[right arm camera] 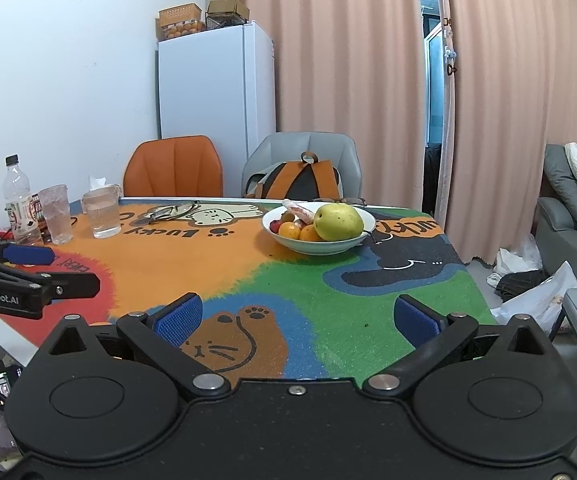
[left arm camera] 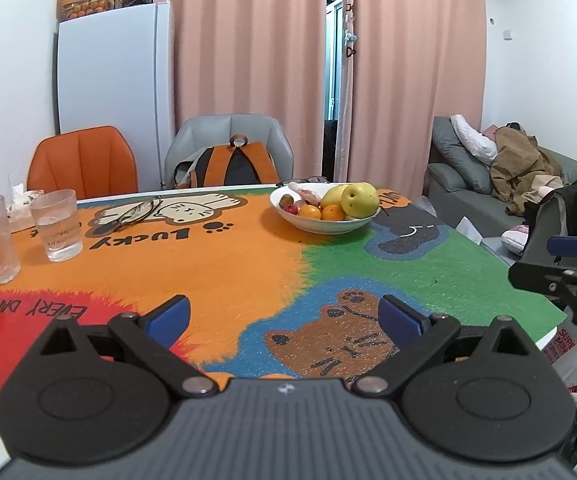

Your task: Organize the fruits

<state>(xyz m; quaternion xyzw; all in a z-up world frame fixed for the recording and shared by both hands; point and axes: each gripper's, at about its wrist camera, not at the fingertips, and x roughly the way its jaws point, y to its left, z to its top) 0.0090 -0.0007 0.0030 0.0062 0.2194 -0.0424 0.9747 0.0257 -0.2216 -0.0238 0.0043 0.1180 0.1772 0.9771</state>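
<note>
Now, the cartoon tablecloth (left arm camera: 228, 264) covers the table, and the white fruit bowl (right arm camera: 288, 242) sits at its far side. Inside the bowl, a yellow-green pear (right arm camera: 338, 222) leans beside two oranges (right arm camera: 300, 233). Nearer than the bowl, the left gripper (left arm camera: 284, 316) and right gripper (right arm camera: 296, 320) hover with jaws wide, holding nothing.
</note>
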